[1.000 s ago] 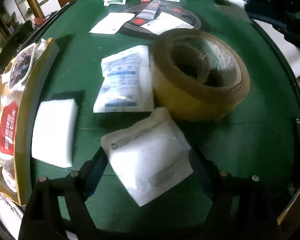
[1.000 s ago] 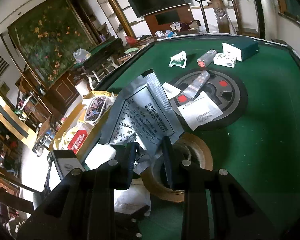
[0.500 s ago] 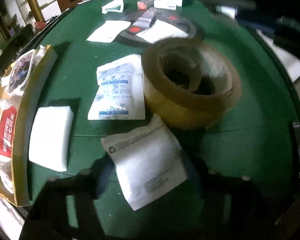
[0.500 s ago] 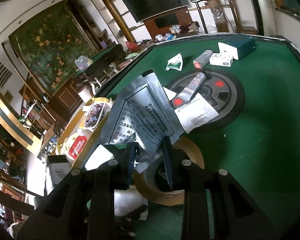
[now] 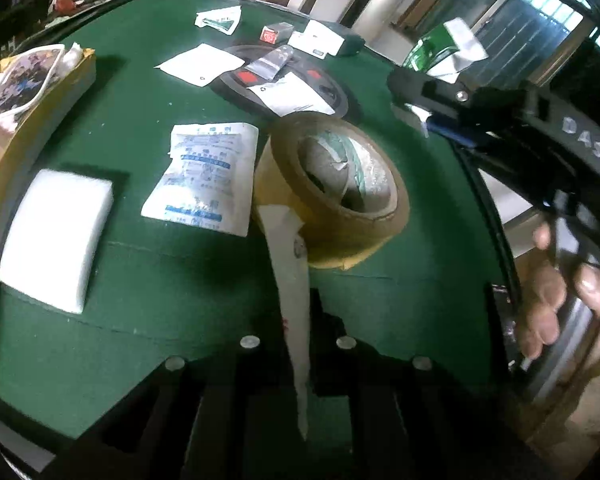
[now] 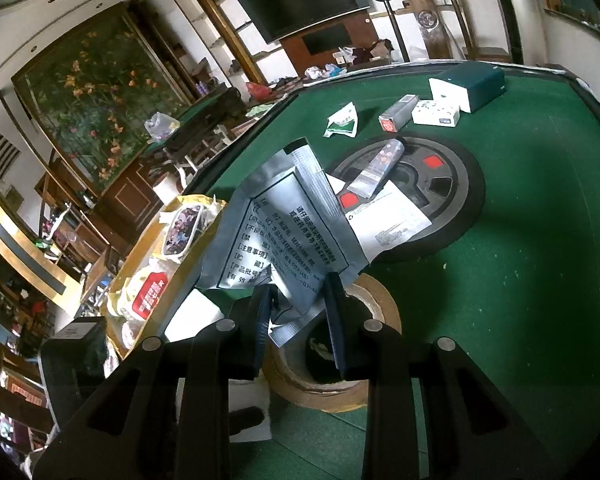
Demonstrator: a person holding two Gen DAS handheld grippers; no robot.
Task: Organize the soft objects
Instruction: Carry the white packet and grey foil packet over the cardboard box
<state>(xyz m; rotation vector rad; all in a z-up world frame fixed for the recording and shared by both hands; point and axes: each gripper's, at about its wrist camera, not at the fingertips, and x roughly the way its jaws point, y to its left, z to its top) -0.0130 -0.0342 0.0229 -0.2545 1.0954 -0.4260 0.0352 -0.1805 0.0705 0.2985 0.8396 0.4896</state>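
My left gripper (image 5: pixel 294 344) is shut on a white pouch (image 5: pixel 292 280), held edge-on above the green table, just in front of a big brown tape roll (image 5: pixel 336 196). My right gripper (image 6: pixel 298 320) is shut on a silver foil packet (image 6: pixel 276 236) with black print, held above the tape roll (image 6: pixel 332 376); this gripper also shows at the right of the left wrist view (image 5: pixel 440 96). A blue-printed white pouch (image 5: pixel 206 176) and a white foam block (image 5: pixel 56 236) lie left of the roll. A yellow tray (image 6: pixel 140 280) at the left edge holds several soft packs.
A black round centre plate (image 6: pixel 452 196) carries a white pouch and a silver tube. Small boxes (image 6: pixel 464 88) and a green-white sachet (image 6: pixel 342 122) lie at the far side. The table's raised rim (image 5: pixel 496 240) runs along the right, by a hand.
My left gripper has closed on the white pouch and lifted it off the table, turning it edge-on. The right gripper still holds the silver packet, now slightly lower over the roll.
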